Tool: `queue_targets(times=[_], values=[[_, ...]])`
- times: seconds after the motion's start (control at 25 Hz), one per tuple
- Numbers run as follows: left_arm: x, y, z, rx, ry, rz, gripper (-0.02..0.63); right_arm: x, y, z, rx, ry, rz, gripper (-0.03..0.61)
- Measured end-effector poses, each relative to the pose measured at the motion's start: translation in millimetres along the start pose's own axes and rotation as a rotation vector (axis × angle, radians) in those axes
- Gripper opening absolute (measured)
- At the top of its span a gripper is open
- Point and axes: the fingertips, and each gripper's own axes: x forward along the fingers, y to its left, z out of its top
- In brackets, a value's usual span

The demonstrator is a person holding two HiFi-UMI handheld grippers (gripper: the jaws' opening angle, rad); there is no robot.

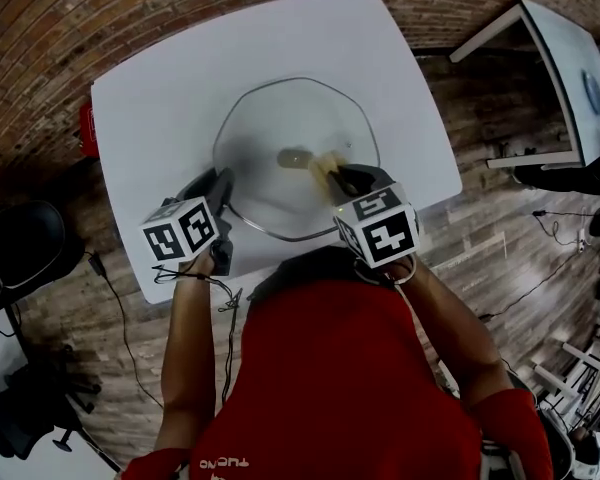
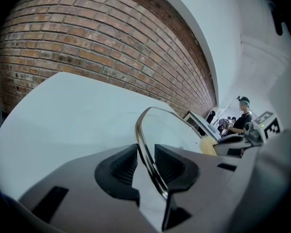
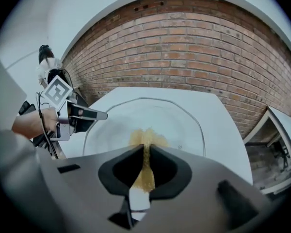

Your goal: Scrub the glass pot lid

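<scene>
— Glass can slip, right? What could go wrong with that round, clear glass pot lid with the shiny metal rim?

— Yes, it can. The lid lies on the white table, and only the left claw holds it. That claw's two black pads are clamped on the rim at the lid's near left edge. If the scrubbing pushes hard sideways, I think the lid could twist out of the pads and slide.

— And the other claw?

— The right claw is squeezed tight on a thin yellow scrub sponge. The sponge sticks out past the pads. It seems to rest on top of the lid, just beside the small knob in the lid's middle.

— Could the sponge come out?

— Maybe. It looks soft, and only its back part is pinched. If it drags on the glass, it may bend or pull loose. Then the hard claw tips might knock the glass. The sponge could also bump the knob and shove the whole lid.

— So where is the lid from each claw?

— The lid's rim runs right between the left claw's pads, and the rest of the lid spreads out ahead of that claw. The lid lies under and ahead of the right claw, and only the sponge meets it. I cannot tell if the lid's near edge is lifted.
</scene>
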Motion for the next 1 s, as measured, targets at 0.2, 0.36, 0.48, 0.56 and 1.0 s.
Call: queue_targets(times=[0.2,0.36,0.48,0.56,1.0], values=[[0.8,1.4,-1.8,0.007,-0.012,0.002,0.118,21.2,8.7,43.6,-0.049,-0.082,0.003,0.052],[0.6,-0.9,-1.8,0.018,-0.022,0.01,0.118,48.1,12.5,60.1,-0.064,-0.069,0.01,0.052],[0.0,-0.3,-1.6,0.027,-0.023,0.014,0.118,60.5,13.1,63.1,-0.068,-0.047,0.007,0.052],[-0.3,0.2,-1.3,0.034,-0.025,0.018,0.12,67.4,12.8,60.2,-0.067,-0.031,0.008,0.052],[-3.8,-0.5,4.9,0.079,-0.053,0.028,0.133,78.0,18.9,60.3,-0.071,-0.039,0.038,0.064]])
